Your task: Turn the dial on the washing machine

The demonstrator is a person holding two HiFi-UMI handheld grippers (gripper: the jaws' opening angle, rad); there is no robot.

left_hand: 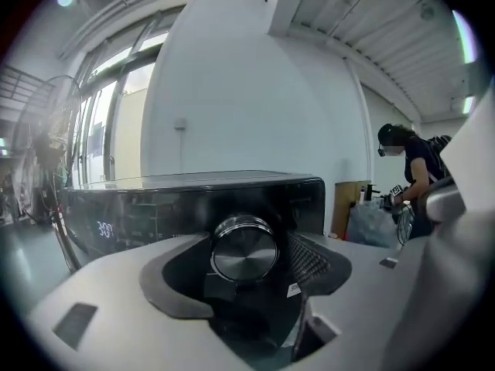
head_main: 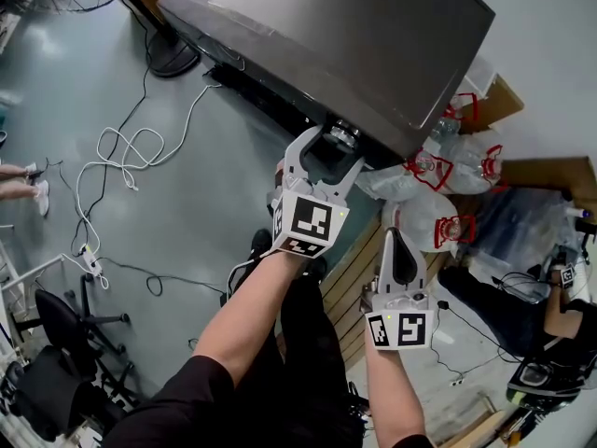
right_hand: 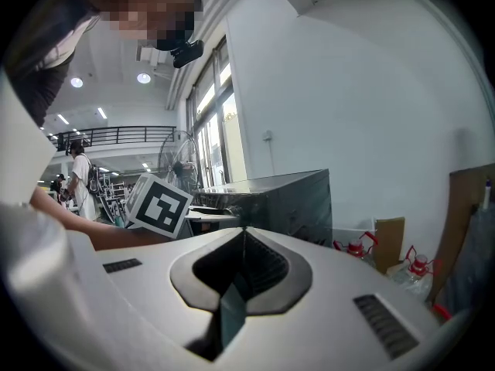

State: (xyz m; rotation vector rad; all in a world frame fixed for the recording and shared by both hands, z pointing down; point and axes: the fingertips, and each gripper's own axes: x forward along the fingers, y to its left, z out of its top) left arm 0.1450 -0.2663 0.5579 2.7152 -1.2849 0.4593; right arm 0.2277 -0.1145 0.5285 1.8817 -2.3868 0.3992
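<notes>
The washing machine (head_main: 354, 35) is a dark grey box seen from above. Its round metal dial (head_main: 342, 135) sits on the front panel near the right corner. My left gripper (head_main: 336, 147) is open, one jaw on each side of the dial, with gaps showing. In the left gripper view the dial (left_hand: 244, 247) fills the space between the jaws, the panel display (left_hand: 106, 229) lit to its left. My right gripper (head_main: 396, 243) is shut on nothing, held lower and to the right, away from the machine. Its jaws meet at the tip (right_hand: 244, 234).
Bagged water bottles (head_main: 438, 171) with red handles and cardboard (head_main: 494, 101) lie right of the machine. A wooden pallet (head_main: 359, 287) is beneath my right arm. White cables (head_main: 121, 157) trail across the floor at left, beside a fan base (head_main: 173, 59) and an office chair (head_main: 65, 334).
</notes>
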